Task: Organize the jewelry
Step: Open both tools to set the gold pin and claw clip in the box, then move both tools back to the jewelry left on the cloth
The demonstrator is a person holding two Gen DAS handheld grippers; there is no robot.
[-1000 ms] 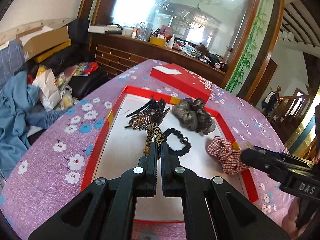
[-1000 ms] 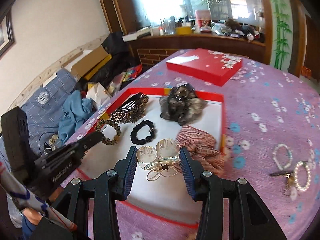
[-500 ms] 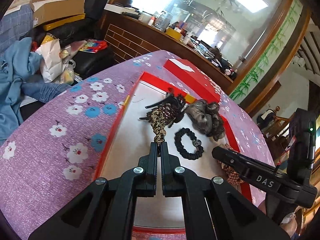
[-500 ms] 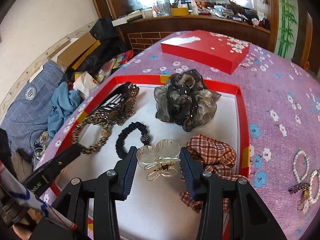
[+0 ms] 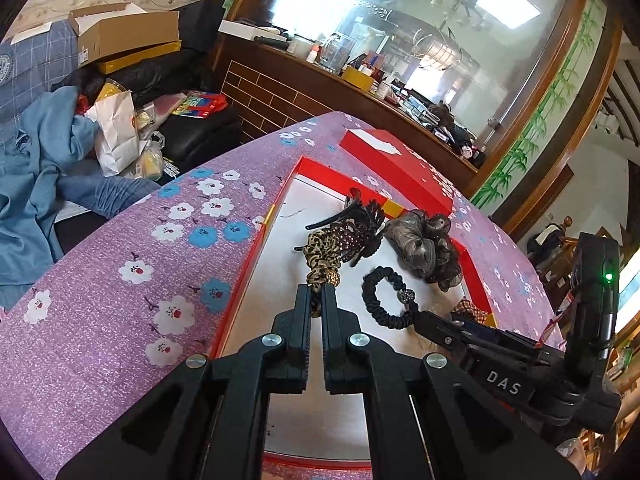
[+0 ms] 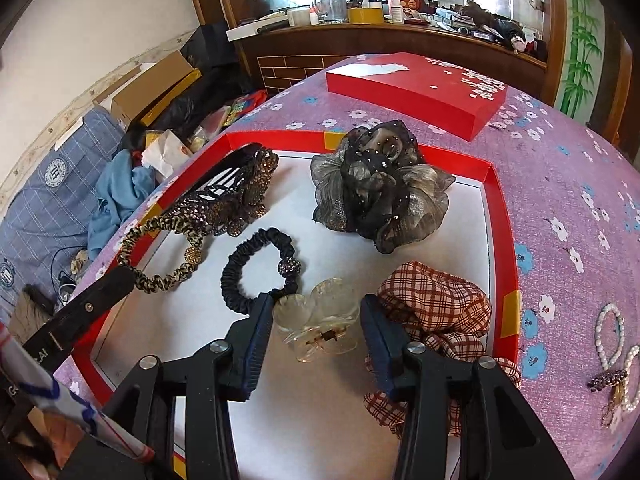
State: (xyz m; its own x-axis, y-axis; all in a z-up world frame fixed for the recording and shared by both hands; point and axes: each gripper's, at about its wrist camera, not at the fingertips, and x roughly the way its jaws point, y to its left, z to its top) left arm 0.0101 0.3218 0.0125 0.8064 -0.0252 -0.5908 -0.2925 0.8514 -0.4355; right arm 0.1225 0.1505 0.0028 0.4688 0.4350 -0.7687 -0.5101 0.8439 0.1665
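Inside the red box, left tongs pinch the leopard hair tie; right tongs straddle the clear claw clip, spread, black hair tie at ten o'clock.

A cardboard box and blue cloth lie beyond the table
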